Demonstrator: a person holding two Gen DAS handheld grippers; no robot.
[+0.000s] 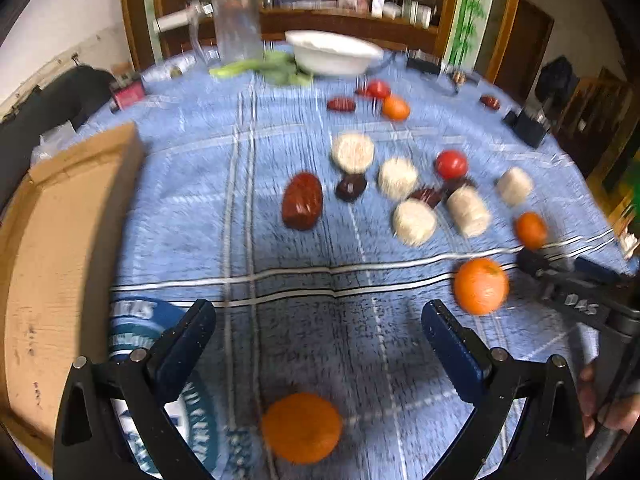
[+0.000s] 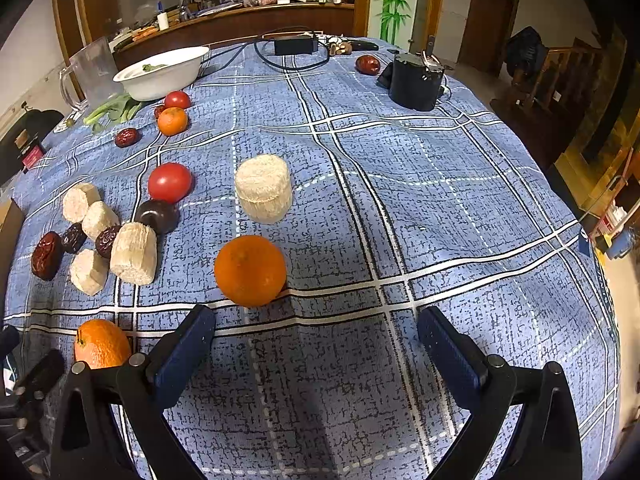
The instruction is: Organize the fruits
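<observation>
Blue plaid tabletop (image 2: 440, 200). Left gripper (image 1: 318, 332) and right gripper (image 2: 316, 332) jaws both spread wide, empty. One orange (image 2: 250, 270) just ahead of right jaws; another orange (image 1: 302, 426) between left jaws, untouched.

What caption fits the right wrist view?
Open right hand-held gripper poised over an orange on the blue plaid tablecloth.
</observation>
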